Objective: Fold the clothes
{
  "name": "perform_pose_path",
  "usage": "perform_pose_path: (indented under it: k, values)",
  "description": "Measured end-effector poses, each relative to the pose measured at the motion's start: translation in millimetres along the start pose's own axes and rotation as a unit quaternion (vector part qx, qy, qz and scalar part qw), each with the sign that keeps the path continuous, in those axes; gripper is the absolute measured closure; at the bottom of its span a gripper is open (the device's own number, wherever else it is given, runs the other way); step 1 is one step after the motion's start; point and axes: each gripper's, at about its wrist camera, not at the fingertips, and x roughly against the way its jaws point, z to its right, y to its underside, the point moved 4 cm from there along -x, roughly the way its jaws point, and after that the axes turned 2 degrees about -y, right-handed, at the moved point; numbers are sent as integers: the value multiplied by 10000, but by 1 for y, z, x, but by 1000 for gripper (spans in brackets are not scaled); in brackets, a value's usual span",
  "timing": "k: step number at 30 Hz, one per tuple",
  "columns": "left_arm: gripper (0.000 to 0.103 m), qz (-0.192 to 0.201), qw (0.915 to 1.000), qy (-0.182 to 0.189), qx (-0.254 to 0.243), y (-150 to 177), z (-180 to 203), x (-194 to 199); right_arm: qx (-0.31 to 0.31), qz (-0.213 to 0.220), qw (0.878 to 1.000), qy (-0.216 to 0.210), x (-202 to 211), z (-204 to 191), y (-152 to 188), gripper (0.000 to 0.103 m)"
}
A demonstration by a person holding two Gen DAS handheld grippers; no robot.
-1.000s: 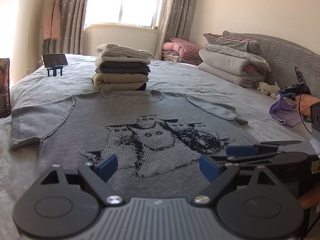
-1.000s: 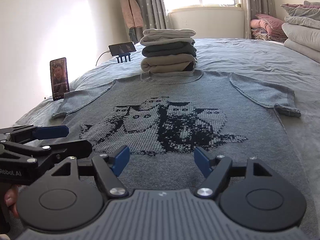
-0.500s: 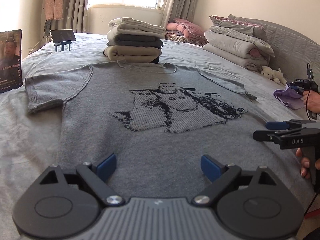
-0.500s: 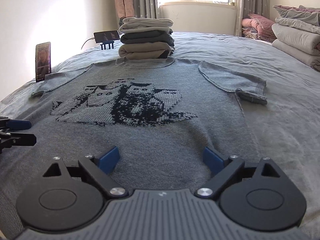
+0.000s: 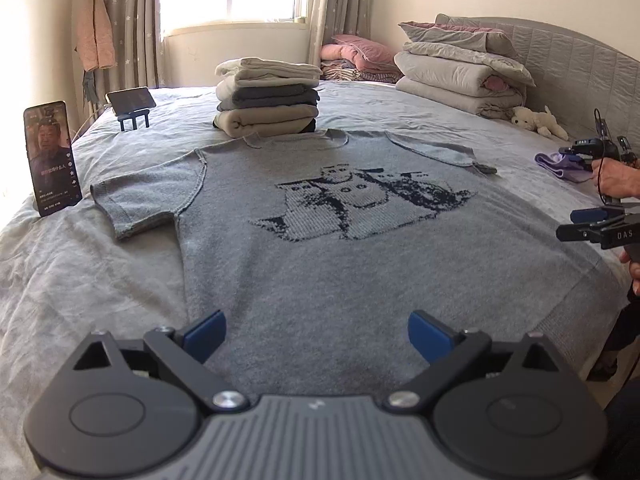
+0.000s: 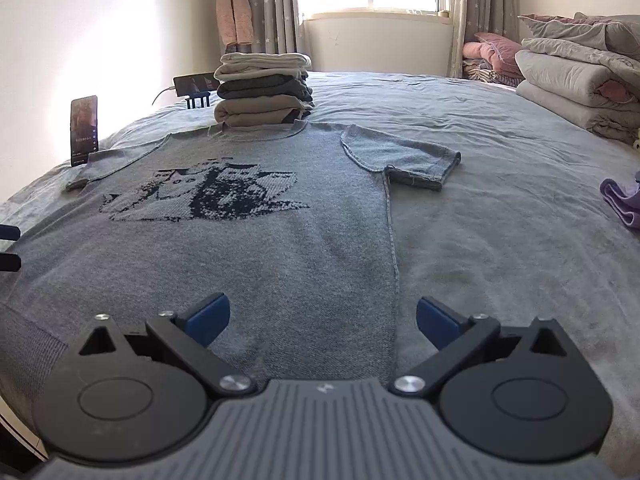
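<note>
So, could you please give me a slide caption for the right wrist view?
Open right hand-held gripper above the hem of a grey sweater spread flat on the bed.

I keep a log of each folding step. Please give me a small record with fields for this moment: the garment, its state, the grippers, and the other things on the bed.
garment: grey sweater with cat picture
state: flat, face up, unfolded
left gripper: jaws open, holding nothing
right gripper: jaws open, over the sweater's side edge
behind collar: stack of folded clothes
also on bed: two phones, purple cloth
</note>
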Motion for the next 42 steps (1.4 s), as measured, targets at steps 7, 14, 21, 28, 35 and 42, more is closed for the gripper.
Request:
perform_pose_path:
  k: [7,14,21,28,35,42]
  values:
    - [1,54,9999,59,86,-26,23,-56,158,16,9996,-224,-57,-36,-32,2]
    - [1,-536,9981,-309,8,-7,13,-92,-54,-301,9993,-191,-80,-21,-18,1]
    - [1,-485,9983,-309,-13,-1,11,-84,-58,-302,9995,-20,-60,1,-1,0]
    - [1,-439,9980,-452,-28,6,13,-73,74,-235,9997,-19,-43,7,12,0]
    - [1,-330,9979,-550,-48,16,15,-56,-38,-115,9999,23,-26,14,27,0]
    - [1,-60,9986,-522,-110,35,17,-30,-25,43,10000,-20,-4,18,43,0]
